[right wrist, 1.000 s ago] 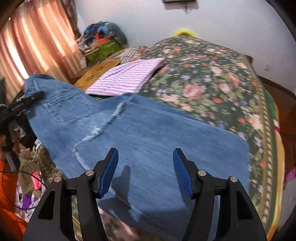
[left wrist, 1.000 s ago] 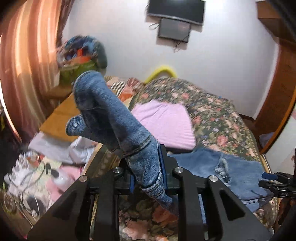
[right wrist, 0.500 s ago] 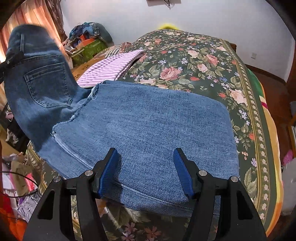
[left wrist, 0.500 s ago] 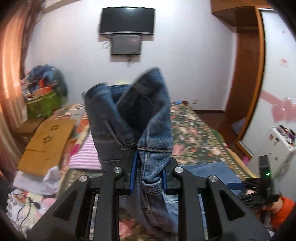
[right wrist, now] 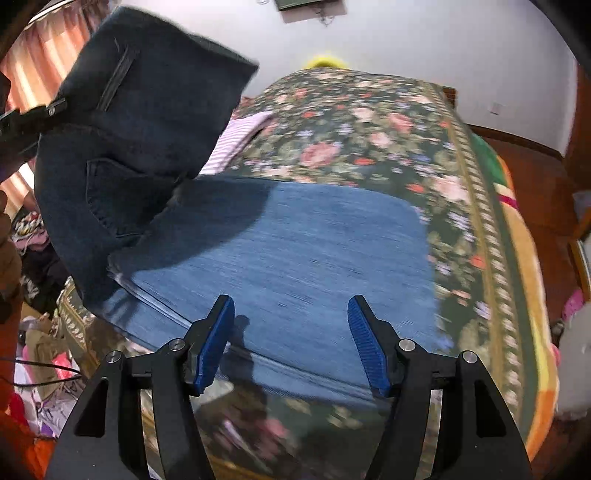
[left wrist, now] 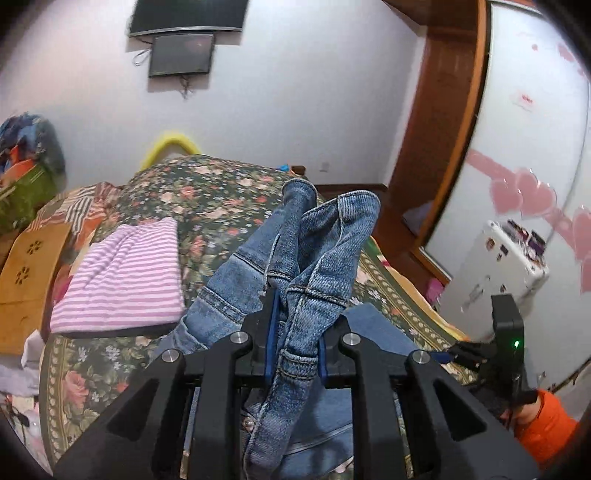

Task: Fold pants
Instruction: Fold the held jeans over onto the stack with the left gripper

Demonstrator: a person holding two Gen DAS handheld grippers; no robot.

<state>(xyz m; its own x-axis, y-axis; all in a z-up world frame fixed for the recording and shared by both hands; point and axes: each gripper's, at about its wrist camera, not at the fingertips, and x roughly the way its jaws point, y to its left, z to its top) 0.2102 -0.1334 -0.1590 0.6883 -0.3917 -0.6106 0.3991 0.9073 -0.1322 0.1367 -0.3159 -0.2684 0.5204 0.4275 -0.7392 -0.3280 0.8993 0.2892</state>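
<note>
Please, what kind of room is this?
Most likely a home bedroom: a bed under a floral cover, a wall-mounted television, and a wooden wardrobe at the side.

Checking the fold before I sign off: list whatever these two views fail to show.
- Left wrist view: the left gripper, shut on the jeans, hides the bed beneath; its jaws have just been closing.
- Right wrist view: the jeans' lifted end covers most of the striped top.
- Right wrist view: blur smears the near denim edge.
</note>
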